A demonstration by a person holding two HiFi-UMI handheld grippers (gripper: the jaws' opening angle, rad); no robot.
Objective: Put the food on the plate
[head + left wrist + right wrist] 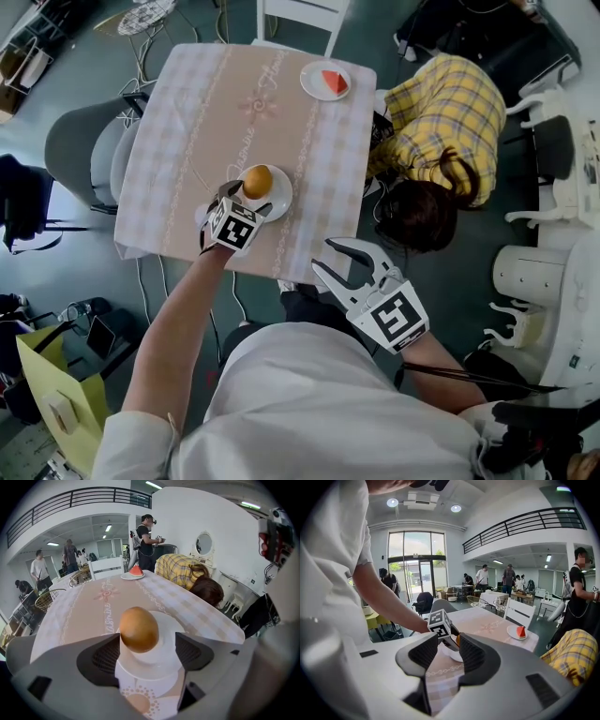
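Note:
A round orange-brown piece of food (pixel 258 181) rests on a small white plate (pixel 280 198) near the table's front edge. My left gripper (pixel 248 199) reaches over that plate. In the left gripper view the food (pixel 138 629) stands between the jaws of the left gripper (pixel 147 653), which are open wide with the pads off it. The plate (pixel 165 660) shows below the food. My right gripper (pixel 339 265) hangs open just off the table's near edge, with nothing between its jaws. In its own view, the right gripper (pixel 445 656) looks towards the left gripper's marker cube (pixel 440 623).
A second white plate (pixel 314 91) with a red watermelon slice (pixel 335 82) sits at the table's far right corner. A person in a yellow plaid shirt (pixel 441 122) bends beside the table's right edge. A grey chair (pixel 89 150) stands left and a white chair (pixel 300 14) beyond.

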